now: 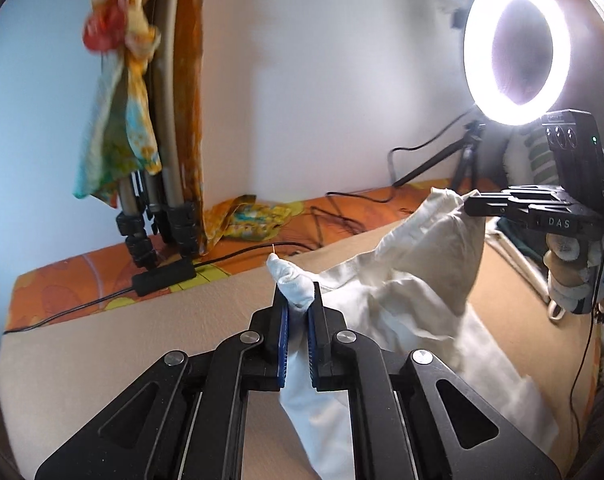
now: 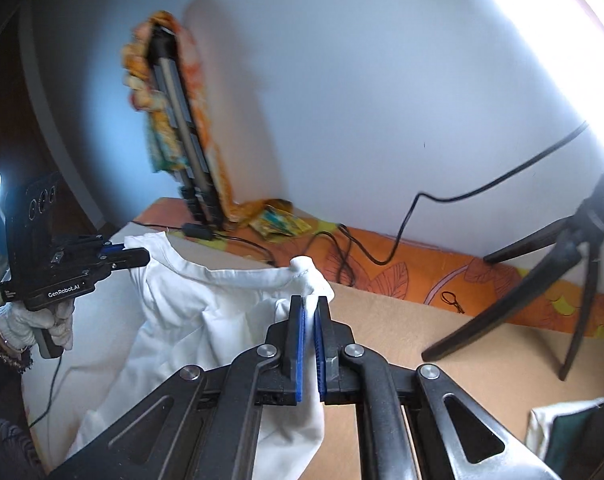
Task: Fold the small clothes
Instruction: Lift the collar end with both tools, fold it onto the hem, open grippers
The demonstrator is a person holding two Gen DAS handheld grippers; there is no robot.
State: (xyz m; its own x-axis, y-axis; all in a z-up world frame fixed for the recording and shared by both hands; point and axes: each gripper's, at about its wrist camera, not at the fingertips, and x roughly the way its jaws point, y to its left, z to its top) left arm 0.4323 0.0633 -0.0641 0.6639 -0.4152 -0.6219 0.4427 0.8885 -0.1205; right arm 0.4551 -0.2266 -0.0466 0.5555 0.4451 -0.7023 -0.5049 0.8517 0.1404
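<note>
The left gripper (image 1: 298, 300) is squeezed tight on a bunched corner of the white garment (image 1: 414, 300), and a little tuft of cloth pokes out past its blue pads (image 1: 284, 344). The right gripper (image 2: 311, 312) is pinched on the other top corner the same way. The cloth hangs between the two grippers and droops down to the tan table (image 1: 142, 320), where its lower part lies. It looks thin, soft and very light, so it will sag and wrinkle and will not hold a shape by itself. It does not look like it could break. It could slip if only a tiny bit is pinched, so a thick pinch near a corner or a seam is the best place to hold it. Held at both top corners, it should hang flat. Farther back, an orange patterned cloth (image 1: 82, 280) covers the surface by the wall, with black cables (image 2: 342, 256) and a tripod (image 2: 574, 272) on it. A bright ring light (image 1: 518, 48) shines near the wall.
</note>
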